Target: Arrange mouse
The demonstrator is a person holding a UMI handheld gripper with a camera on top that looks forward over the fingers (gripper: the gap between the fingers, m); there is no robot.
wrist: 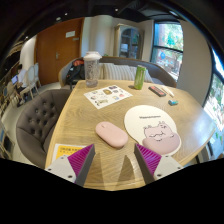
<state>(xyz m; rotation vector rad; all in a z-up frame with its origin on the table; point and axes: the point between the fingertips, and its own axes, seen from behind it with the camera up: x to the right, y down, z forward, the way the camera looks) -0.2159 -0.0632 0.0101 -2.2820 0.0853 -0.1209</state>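
You are holding the gripper (112, 163) above a wooden table (100, 115), its fingers spreading wide and gripping nothing. A pink mouse (111, 134) is lying just ahead at twelve o'clock, touching a round mousepad (153, 128) at its two o'clock.

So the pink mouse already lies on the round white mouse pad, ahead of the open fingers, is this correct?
Not quite. In the gripper view the pink mouse lies on the bare wooden table, beside the round white mouse pad, not on it. The gripper is open, as you say.
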